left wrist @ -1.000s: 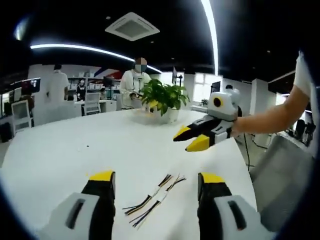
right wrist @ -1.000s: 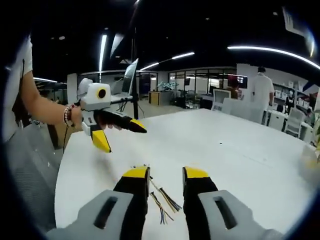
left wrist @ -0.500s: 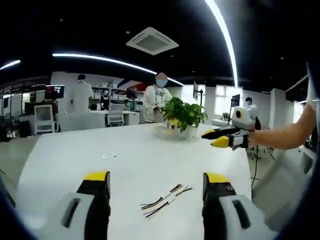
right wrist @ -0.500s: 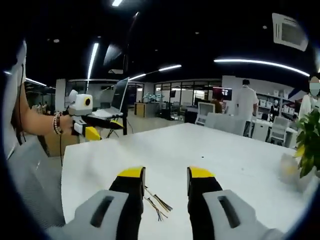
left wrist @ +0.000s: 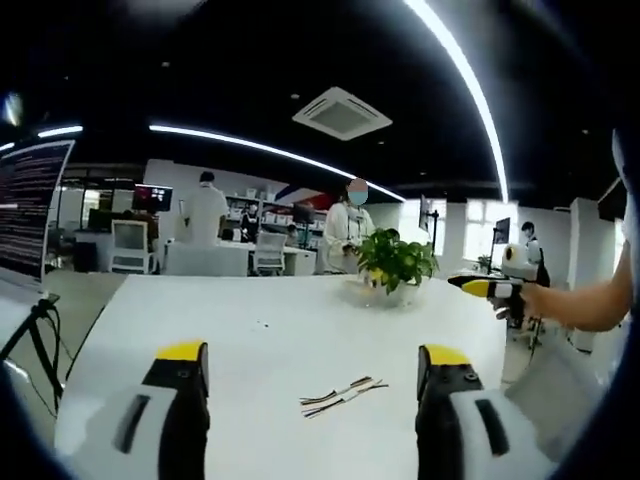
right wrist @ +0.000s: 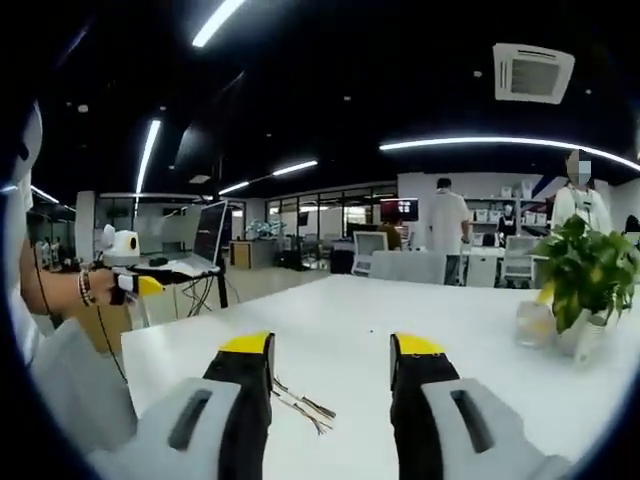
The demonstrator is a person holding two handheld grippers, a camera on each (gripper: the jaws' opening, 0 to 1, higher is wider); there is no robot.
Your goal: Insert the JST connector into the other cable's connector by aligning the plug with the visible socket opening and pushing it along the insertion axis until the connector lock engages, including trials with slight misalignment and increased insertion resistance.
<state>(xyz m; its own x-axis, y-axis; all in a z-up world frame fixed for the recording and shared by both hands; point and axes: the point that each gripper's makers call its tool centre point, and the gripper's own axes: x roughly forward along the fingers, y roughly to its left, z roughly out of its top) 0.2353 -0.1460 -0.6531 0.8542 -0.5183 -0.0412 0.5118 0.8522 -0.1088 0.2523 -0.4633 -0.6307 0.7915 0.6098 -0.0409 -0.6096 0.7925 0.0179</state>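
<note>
Both claws, left (left wrist: 310,365) and right (right wrist: 330,355), gape empty above the table (left wrist: 250,330), so each should pinch 1 cable (left wrist: 342,390) just behind its connector.

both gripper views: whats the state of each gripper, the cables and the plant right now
left gripper: open, empty, held above the table.
right gripper: open, empty, held above the table.
cables: lying loose on the white table, ungripped; whether they are mated is too small to tell.
potted plant: upright on the far side of the table.
</note>
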